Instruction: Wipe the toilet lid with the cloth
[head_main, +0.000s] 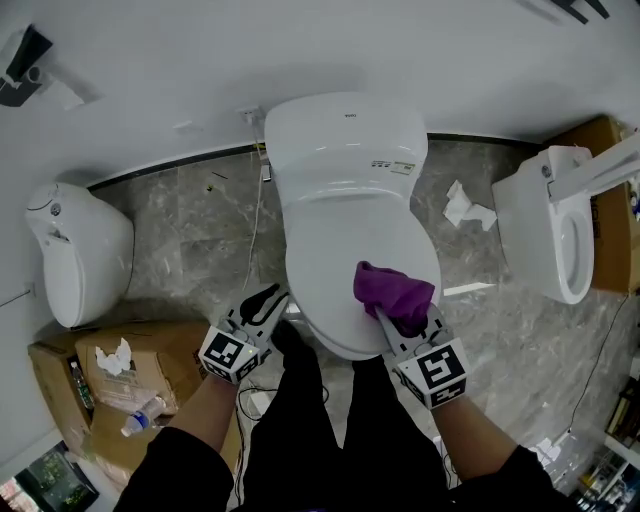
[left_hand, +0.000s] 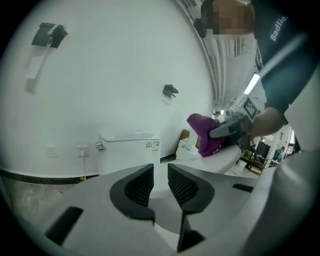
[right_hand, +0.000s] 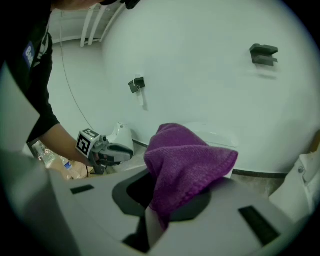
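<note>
A white toilet stands in the middle of the head view with its lid (head_main: 340, 240) down. My right gripper (head_main: 400, 318) is shut on a purple cloth (head_main: 393, 290), which hangs bunched over the lid's front right part. The right gripper view shows the cloth (right_hand: 187, 160) draped between and over that gripper's (right_hand: 167, 197) jaws. My left gripper (head_main: 270, 296) sits beside the lid's front left edge. Its jaws (left_hand: 160, 177) stand a little apart with nothing between them. The left gripper view also shows the cistern (left_hand: 130, 150) and the cloth (left_hand: 205, 132).
Another white toilet (head_main: 75, 250) stands at the left and a third (head_main: 550, 235) at the right. Cardboard boxes (head_main: 110, 375) with a plastic bottle (head_main: 145, 413) lie at the lower left. Crumpled tissue (head_main: 465, 207) lies on the grey floor. A cable (head_main: 255, 225) runs beside the toilet.
</note>
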